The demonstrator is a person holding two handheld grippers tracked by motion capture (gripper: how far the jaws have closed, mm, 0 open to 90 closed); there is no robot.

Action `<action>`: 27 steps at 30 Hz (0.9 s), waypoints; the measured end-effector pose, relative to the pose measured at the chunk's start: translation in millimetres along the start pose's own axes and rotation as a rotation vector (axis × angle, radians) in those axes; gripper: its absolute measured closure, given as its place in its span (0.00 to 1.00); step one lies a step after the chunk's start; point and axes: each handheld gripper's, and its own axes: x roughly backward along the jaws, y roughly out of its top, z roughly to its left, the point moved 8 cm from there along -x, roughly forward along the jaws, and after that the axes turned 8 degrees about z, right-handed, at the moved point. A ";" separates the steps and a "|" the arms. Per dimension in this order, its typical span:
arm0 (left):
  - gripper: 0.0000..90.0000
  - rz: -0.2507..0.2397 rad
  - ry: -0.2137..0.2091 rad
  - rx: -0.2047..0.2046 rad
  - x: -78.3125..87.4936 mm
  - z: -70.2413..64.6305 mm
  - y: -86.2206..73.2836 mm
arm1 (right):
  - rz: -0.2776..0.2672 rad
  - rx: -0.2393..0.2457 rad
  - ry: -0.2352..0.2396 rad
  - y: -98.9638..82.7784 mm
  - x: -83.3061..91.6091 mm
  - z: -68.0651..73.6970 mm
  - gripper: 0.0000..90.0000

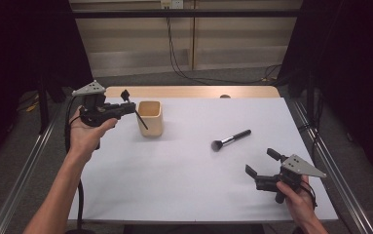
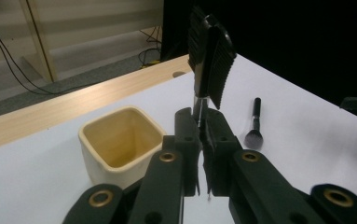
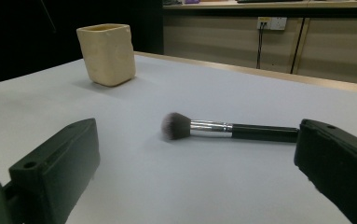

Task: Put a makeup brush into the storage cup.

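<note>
The white counter (image 1: 184,165) is carrying a cream square cup (image 1: 150,118). Your left gripper (image 1: 125,100) is clenching its fingers on a thin black brush (image 1: 140,119) beside that cup. Your right gripper (image 1: 262,163) is sitting with fingers released near the loose makeup brush (image 1: 230,140).

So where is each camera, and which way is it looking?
High view: above the person's side, looking forward and down on the table; both forearms show, left hand-held gripper and right hand-held gripper.
Left gripper view: rides the left hand-held gripper, looking along jaws shut on a thin brush beside the cream cup.
Right gripper view: rides the right one, low over the table, between open jaws.
All three share the makeup brush and cup.
</note>
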 end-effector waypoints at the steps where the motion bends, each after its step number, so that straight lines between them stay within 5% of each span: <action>1: 0.95 0.011 0.014 0.002 -2.2 3.1 -0.2 | 0.004 0.002 -0.002 -0.4 -0.1 -0.4 0.00; 22: 0.95 -0.056 0.097 0.048 -19.0 39.7 20.6 | 0.002 0.000 0.001 -0.3 -0.4 -1.4 0.00; 27: 0.95 -0.040 0.108 0.047 -26.8 43.6 18.1 | 0.003 0.000 0.004 -0.4 -0.6 -1.1 0.00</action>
